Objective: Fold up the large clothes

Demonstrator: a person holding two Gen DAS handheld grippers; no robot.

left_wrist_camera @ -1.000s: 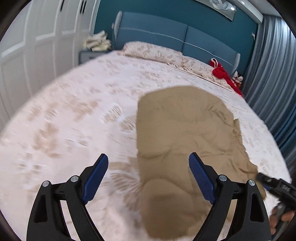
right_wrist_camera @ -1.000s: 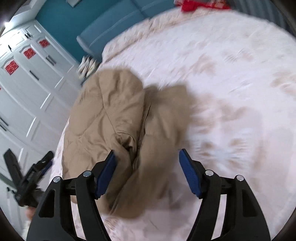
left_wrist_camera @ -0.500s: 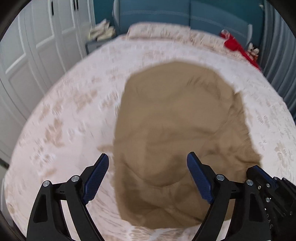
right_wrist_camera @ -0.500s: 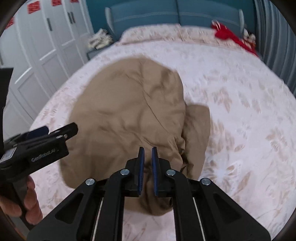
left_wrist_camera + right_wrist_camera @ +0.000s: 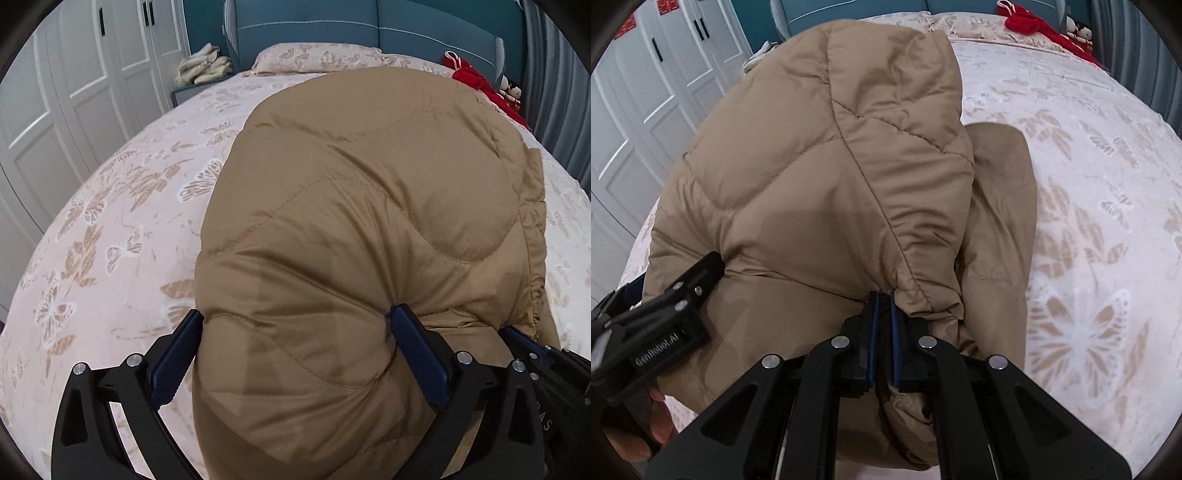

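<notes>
A puffy tan quilted jacket (image 5: pixel 351 221) lies bunched on the bed and fills both views. My left gripper (image 5: pixel 295 314) straddles its near left fold. Its jaws are opening wide, with the padding bulging between the blue pads and the right fingertip (image 5: pixel 400 317) denting the fabric. My right gripper (image 5: pixel 882 295) is shut on a gathered pinch of the jacket (image 5: pixel 831 184), and creases run into its tips. A flatter part of the jacket lies to the right of that pinch. Each gripper shows in the other's view, the left gripper (image 5: pixel 683 291) held by a hand (image 5: pixel 661 417).
The bed (image 5: pixel 110 221) has a pale butterfly-print cover. A red garment (image 5: pixel 480 85) lies by the pillows under the blue headboard (image 5: pixel 369 29). White wardrobe doors (image 5: pixel 74 92) stand at left, beside a nightstand with folded cloth (image 5: pixel 203 68). Grey curtains (image 5: pixel 554 92) hang at right.
Both grippers came down and close to the jacket. The right gripper went from wide open to shut on a fold of it. The left gripper now straddles the jacket's near edge.
</notes>
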